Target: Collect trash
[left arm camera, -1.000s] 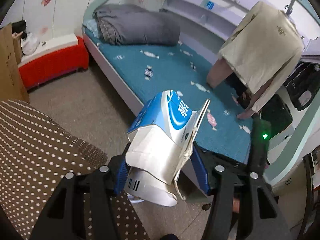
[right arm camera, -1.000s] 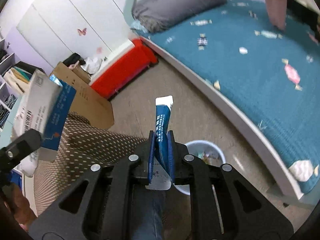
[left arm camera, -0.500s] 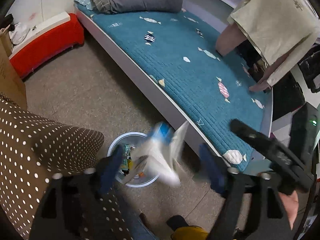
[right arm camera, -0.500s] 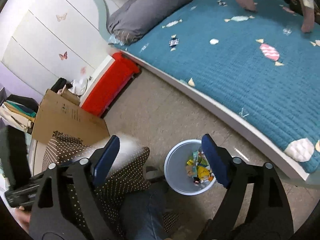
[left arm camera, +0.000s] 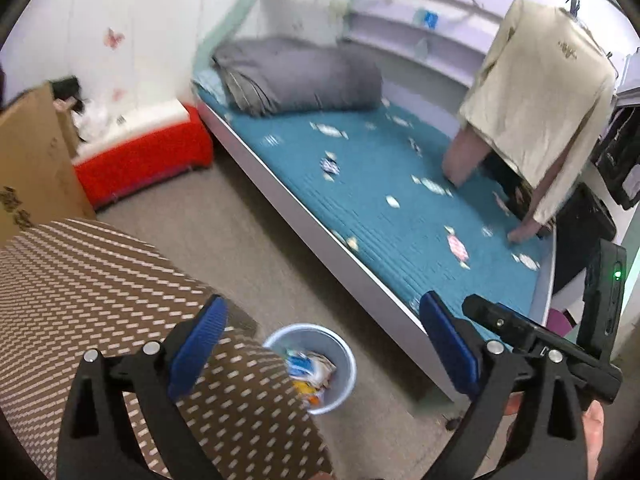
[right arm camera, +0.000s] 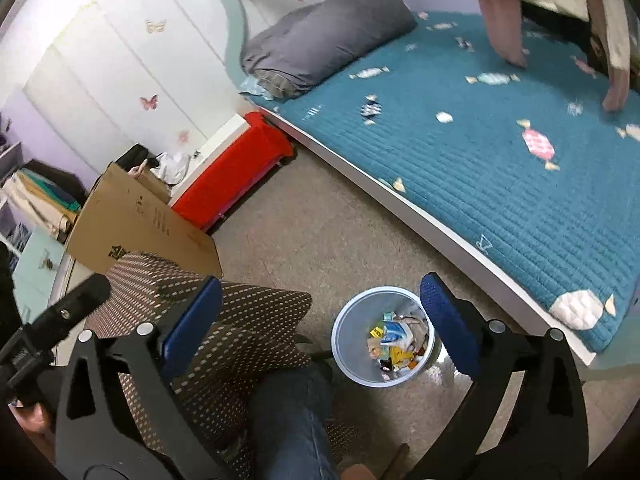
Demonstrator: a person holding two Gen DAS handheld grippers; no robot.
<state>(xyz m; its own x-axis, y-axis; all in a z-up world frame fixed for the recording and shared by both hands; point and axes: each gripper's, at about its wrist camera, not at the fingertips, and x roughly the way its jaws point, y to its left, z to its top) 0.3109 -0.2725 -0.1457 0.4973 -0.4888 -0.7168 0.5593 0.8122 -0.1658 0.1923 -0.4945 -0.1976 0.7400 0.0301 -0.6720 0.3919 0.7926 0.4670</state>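
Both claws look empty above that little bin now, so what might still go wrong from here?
The bin is small, light-looking and already well filled, so further trash might bounce out onto the floor.

It stands close to the person's knee and the dotted cloth; a nudge could tip it.

The left gripper and right gripper, jaws just opened wide and empty, hang close together, so they might bump.

The right hand-held gripper (right arm camera: 320, 324), whose blue-padded jaws have just been opening, stands wide with nothing between them. Below, toward five o'clock, a pale blue round plastic bin (right arm camera: 344, 360) of crumpled wrappers (right arm camera: 394, 340) sits on the beige floor (right arm camera: 312, 216).
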